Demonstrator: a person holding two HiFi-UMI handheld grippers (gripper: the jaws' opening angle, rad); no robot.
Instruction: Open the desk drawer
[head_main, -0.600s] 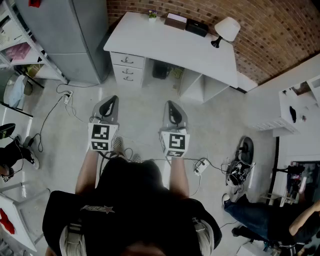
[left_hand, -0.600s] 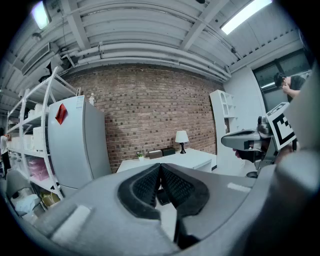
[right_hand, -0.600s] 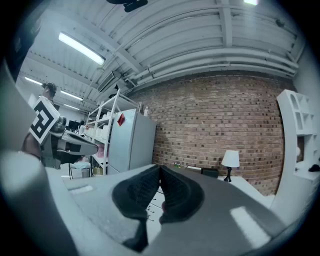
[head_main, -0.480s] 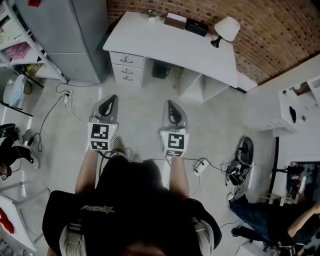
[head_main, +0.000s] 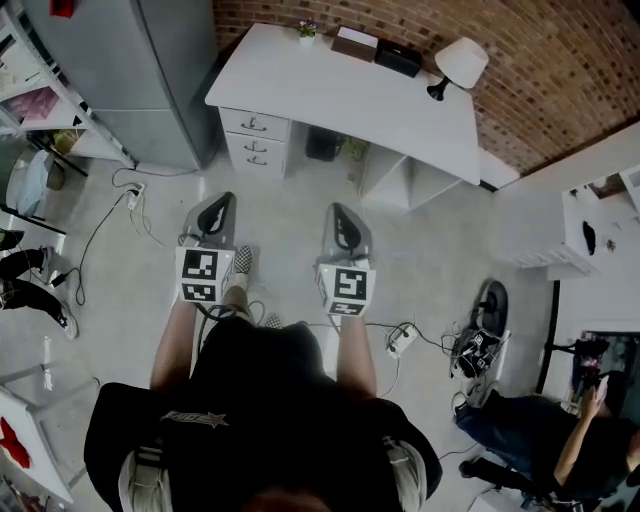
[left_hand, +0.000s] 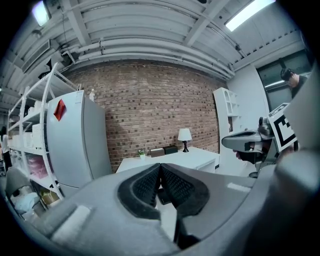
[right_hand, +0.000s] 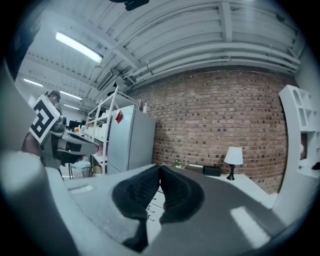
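A white desk (head_main: 340, 95) stands against the brick wall, with a stack of three drawers (head_main: 254, 139) under its left end, all pushed in. My left gripper (head_main: 219, 205) and right gripper (head_main: 343, 212) are held side by side over the floor, well short of the desk, both pointing at it. Each is shut with nothing between its pads. In the left gripper view the desk (left_hand: 170, 161) shows beyond the shut left gripper (left_hand: 160, 167). In the right gripper view the drawer handles (right_hand: 150, 206) peek past the shut right gripper (right_hand: 159, 169).
A grey fridge (head_main: 150, 70) stands left of the desk beside white shelving (head_main: 45, 95). On the desk are a lamp (head_main: 458, 62), a black box (head_main: 397, 57) and a small plant (head_main: 306, 31). Cables and a power strip (head_main: 400, 338) lie on the floor. People sit at the far right and left.
Both grippers have stayed nearly in place. A foot has stepped forward between them, and the view has shifted slightly toward the desk.
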